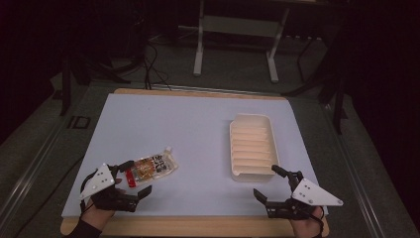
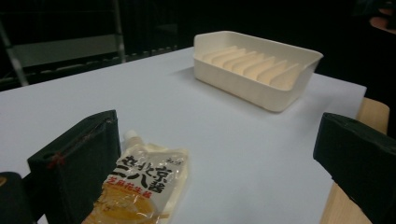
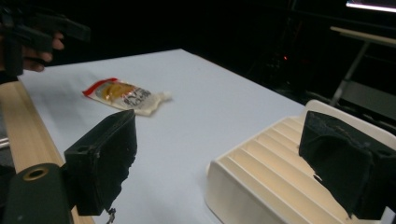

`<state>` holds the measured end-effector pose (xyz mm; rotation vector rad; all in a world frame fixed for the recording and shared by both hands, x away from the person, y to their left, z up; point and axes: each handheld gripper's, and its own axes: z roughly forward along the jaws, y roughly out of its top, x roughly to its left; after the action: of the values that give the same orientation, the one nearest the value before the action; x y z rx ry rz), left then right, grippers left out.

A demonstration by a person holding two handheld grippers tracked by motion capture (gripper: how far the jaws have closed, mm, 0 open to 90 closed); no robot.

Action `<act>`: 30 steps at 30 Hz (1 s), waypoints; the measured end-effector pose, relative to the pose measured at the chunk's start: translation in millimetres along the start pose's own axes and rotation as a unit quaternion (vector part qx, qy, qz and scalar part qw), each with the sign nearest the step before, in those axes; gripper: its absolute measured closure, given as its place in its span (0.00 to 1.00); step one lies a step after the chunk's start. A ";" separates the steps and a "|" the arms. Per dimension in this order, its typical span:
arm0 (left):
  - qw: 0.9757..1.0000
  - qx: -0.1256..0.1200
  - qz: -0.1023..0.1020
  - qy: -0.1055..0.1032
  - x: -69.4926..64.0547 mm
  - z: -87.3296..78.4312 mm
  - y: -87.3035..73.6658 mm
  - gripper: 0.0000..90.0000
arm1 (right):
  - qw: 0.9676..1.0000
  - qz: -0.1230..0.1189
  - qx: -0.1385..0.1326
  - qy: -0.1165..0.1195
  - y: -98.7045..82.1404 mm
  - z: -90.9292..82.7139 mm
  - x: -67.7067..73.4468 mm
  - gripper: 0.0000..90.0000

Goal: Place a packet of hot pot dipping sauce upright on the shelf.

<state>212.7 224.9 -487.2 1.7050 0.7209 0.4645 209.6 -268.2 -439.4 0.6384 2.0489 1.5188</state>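
On the desk (image 1: 198, 129), a flat pale-blue board with a bare wooden strip along its near edge, lies a soft sauce pouch (image 1: 151, 167), a glossy clear plastic sachet with a small spout at one corner, a white label with dark printed characters and a red band at its other end. It rests flat at the near left of the desk, well apart from the tray (image 1: 252, 146), a cream rectangular plastic dish with rounded corners and a row of raised ribs across its floor, which stands at the near right. The left hand-held gripper (image 1: 133, 178) sits just beside the pouch, its black jaws spread wide: one jaw lies by the pouch's red end, possibly touching it, though the dim high view leaves that unclear, and the other is free over the desk. The right hand-held gripper (image 1: 270, 183) is also spread, one jaw at the tray's near corner and the other over bare desk, pinching nothing. The left gripper view brings out the pouch (image 2: 144, 186) close up, with amber sauce showing through the film and the label's lettering sharp, and shows the matte, foam-like pads with a red stitch on one; the tray (image 2: 257, 88) appears beyond as a deep-walled box. The right gripper view shows the tray's ribs (image 3: 280, 158) as long smooth ridges directly under its jaws, and the pouch (image 3: 123, 95) farther off with the person's other hand at the upper left.
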 end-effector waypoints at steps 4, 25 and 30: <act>1.000 0.002 0.006 -0.015 -0.1 0.7 -0.7 0.01 | 1.000 -0.009 0.001 0.002 -0.9 0.8 -0.1 0.13; 0.996 0.059 0.046 -0.055 -9.2 5.2 24.0 0.01 | 1.000 -0.005 0.015 0.013 5.9 3.6 14.2 0.12; 0.994 0.067 0.053 -0.068 -8.9 9.0 36.9 0.01 | 1.000 -0.004 0.015 0.018 7.1 3.9 16.8 0.12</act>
<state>220.1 207.1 -453.3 1.8874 0.5753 0.3762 199.9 -252.8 -435.5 0.6185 2.1026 1.5073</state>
